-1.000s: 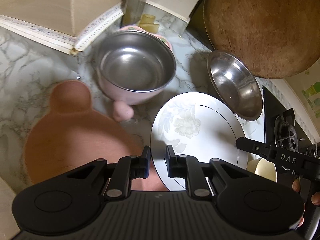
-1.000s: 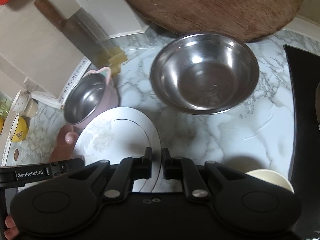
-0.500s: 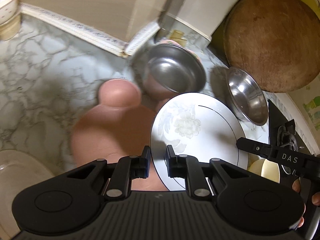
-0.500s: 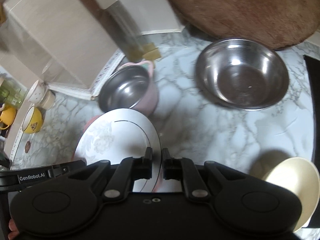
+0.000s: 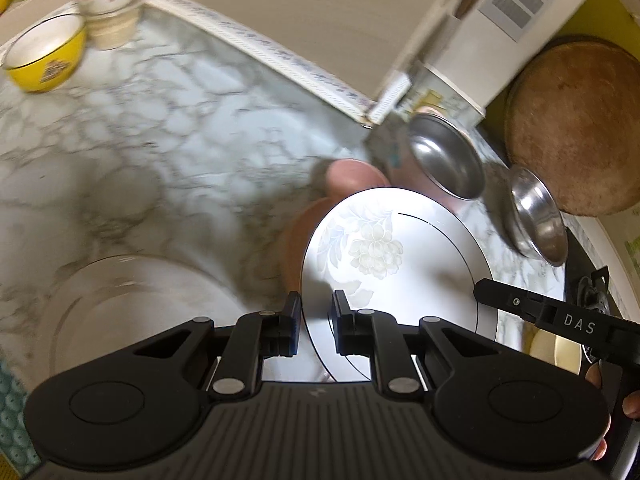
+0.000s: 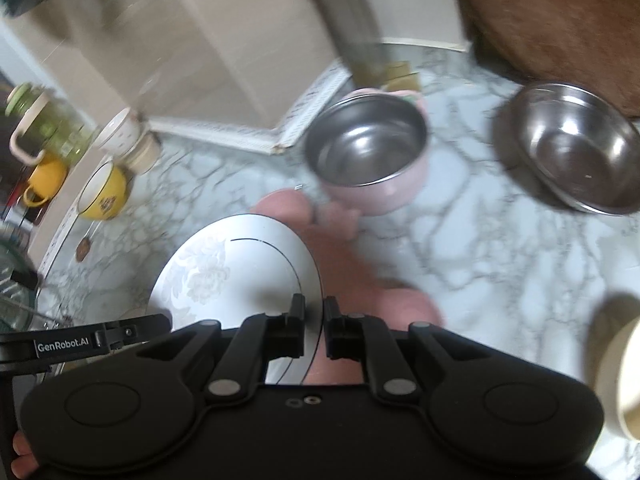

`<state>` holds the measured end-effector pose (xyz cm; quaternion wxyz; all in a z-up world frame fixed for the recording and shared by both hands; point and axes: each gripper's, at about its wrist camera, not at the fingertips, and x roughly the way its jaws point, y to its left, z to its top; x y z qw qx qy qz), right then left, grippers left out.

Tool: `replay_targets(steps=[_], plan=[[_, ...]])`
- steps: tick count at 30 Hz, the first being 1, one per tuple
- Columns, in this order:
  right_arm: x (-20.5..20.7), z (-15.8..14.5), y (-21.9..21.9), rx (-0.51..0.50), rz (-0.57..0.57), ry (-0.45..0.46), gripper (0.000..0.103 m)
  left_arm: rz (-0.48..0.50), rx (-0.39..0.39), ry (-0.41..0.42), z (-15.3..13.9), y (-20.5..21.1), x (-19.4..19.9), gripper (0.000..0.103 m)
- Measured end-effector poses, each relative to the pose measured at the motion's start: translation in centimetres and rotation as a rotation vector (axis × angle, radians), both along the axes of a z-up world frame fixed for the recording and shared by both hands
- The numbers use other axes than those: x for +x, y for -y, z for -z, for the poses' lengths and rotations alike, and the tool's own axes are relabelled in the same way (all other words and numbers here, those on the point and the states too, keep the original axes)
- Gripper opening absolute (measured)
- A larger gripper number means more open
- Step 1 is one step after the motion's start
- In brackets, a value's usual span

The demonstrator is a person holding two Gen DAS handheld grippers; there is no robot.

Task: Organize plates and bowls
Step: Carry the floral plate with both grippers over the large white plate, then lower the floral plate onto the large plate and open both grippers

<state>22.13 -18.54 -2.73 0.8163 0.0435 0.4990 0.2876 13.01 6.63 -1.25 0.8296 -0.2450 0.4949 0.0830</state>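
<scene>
Marble-patterned surface [image 5: 168, 120] spreads under both my hands. I carry the white flowered plate [image 5: 384, 248] above it, tilted, one edge in each grip: my left hand-held gripper [image 5: 316, 324] is clamped on its near left rim, and my right hand-held gripper [image 6: 313, 326] is clamped on its right rim. Below the plate lies a pinkish-brown board [image 6: 344, 256]. Just beyond it stands a pink pot [image 6: 372, 152] with a steel inside, and to its right a steel bowl [image 6: 572, 148], apart from the pot. A yellow bowl [image 5: 44, 56] sits far left beside two stacked small white bowls [image 5: 108, 0]. Another pale plate [image 5: 136, 312] lies at the left, blurred.
</scene>
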Motion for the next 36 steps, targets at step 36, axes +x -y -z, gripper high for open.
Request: replay_targets(steps=[36], plan=[[-9.1,6.0,-15.0,-0.091,-0.319,-0.092,0.01,-0.214,0.013,-0.08,6.5,-10.1,-14.4,0.015]])
